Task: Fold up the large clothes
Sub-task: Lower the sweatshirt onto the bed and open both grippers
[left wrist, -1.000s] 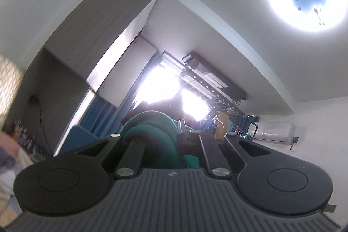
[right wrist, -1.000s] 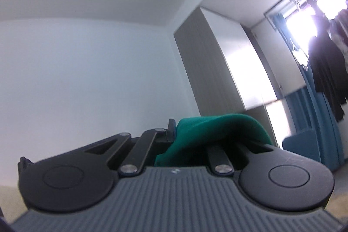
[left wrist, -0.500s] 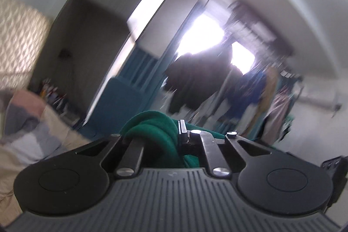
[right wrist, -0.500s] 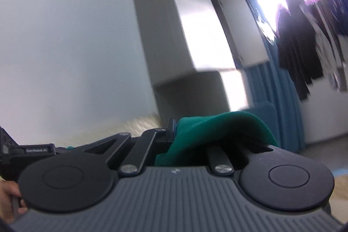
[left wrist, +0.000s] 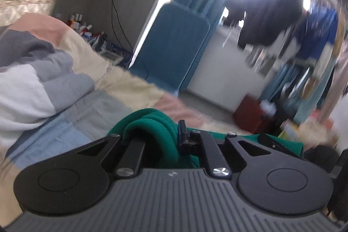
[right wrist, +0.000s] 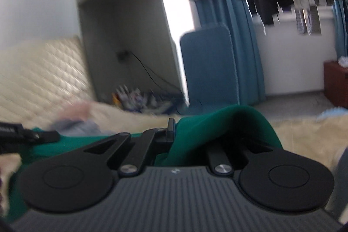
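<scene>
Spreading across the lower left of the left wrist view, a bed [left wrist: 121,84] lies under a patchwork quilt [left wrist: 43,88] of cream, pink, grey and pale blue. Behind it stands a blue upholstered panel [left wrist: 174,45], and dark clothes [left wrist: 269,14] hang blurred against a bright window. In the right wrist view a cream quilted headboard [right wrist: 43,71] sits left of a grey cabinet recess [right wrist: 126,40], with small cluttered items [right wrist: 139,99] at its foot and a reddish-brown box [right wrist: 335,84] at the far right.

The green garment [left wrist: 152,134] stretches between the two tools, just above the bed. The left gripper [left wrist: 171,136] is clamped tight on a thick rolled edge of it, the fabric bulging over the fingers. The right gripper [right wrist: 187,134] is closed hard on another part of the same cloth, which drapes over its right finger and hides it.
</scene>
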`<move>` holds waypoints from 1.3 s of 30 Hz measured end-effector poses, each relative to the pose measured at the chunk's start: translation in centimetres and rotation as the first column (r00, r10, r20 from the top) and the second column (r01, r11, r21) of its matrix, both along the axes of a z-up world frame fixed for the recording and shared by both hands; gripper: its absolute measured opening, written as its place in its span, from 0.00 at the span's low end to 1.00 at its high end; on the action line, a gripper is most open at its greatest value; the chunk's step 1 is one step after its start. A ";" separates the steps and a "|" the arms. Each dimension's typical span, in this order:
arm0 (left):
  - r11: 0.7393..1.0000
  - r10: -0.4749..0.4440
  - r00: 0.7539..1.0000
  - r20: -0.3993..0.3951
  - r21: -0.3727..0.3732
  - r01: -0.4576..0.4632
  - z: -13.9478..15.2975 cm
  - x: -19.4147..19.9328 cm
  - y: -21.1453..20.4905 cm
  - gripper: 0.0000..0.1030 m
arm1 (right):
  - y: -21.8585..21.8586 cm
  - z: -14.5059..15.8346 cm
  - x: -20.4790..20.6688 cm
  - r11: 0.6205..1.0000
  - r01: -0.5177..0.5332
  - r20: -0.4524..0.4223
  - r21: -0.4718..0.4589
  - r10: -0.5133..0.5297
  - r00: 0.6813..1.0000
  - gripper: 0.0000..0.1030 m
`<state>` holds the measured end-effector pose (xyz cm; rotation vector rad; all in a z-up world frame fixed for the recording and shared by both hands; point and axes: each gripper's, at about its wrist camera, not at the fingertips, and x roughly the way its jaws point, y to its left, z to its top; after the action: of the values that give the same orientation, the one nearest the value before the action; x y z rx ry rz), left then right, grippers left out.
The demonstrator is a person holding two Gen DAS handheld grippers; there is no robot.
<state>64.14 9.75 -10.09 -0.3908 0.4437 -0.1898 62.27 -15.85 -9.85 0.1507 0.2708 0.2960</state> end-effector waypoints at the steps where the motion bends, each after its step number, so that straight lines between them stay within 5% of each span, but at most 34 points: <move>1: 1.000 -0.008 1.000 -0.020 0.021 0.008 -1.2 1.5 0.0 0.10 | 0.2 -1.2 -0.5 1.000 0.010 -0.016 0.000 -0.010 1.000 0.08; 9: 0.999 -0.006 0.976 -0.216 0.044 0.016 -10.0 9.4 0.4 0.10 | 0.4 -8.2 2.7 0.998 0.067 -0.240 0.011 -0.062 0.969 0.09; 14: 0.999 -0.010 0.981 -0.195 0.043 0.018 -8.3 6.7 0.3 0.14 | 0.5 -7.6 2.1 0.998 0.051 -0.240 0.036 -0.041 0.970 0.11; 15: 0.999 -0.012 0.982 -0.190 0.050 0.022 -7.9 6.1 0.2 0.25 | 0.4 -7.4 1.7 0.999 0.041 -0.236 0.033 -0.032 0.971 0.16; 16: 0.998 -0.009 0.983 -0.186 0.066 0.021 -6.9 5.0 0.0 0.46 | 0.5 -7.1 1.2 0.999 0.036 -0.230 0.026 -0.029 0.973 0.26; 17: 0.996 -0.001 0.984 -0.180 0.083 0.016 -6.0 3.9 -0.3 0.55 | 0.5 -6.5 0.4 0.999 0.032 -0.218 0.026 -0.025 0.976 0.35; 18: 0.995 0.005 0.986 -0.165 0.096 0.011 -5.1 2.4 -0.4 0.62 | 0.4 -6.2 -0.4 0.999 0.028 -0.212 0.038 -0.020 0.977 0.54; 19: 0.994 0.008 0.990 -0.144 0.109 0.008 -4.2 0.9 -0.6 0.63 | 0.1 -6.0 -1.3 0.998 0.024 -0.206 0.060 -0.011 0.978 0.60; 30: 0.987 0.046 0.998 -0.044 0.158 -0.038 4.2 -17.0 -1.7 0.63 | -1.2 -0.3 -15.7 1.000 -0.002 -0.124 0.029 0.006 0.992 0.60; 39: 0.990 0.056 0.998 -0.030 0.132 -0.052 5.7 -30.2 -3.8 0.63 | -1.0 4.5 -26.8 0.997 -0.067 -0.104 -0.025 0.064 0.992 0.60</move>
<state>33.94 5.97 -4.40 -0.2768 0.4759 -0.1008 35.45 -16.88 -5.36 0.1296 0.3829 0.3501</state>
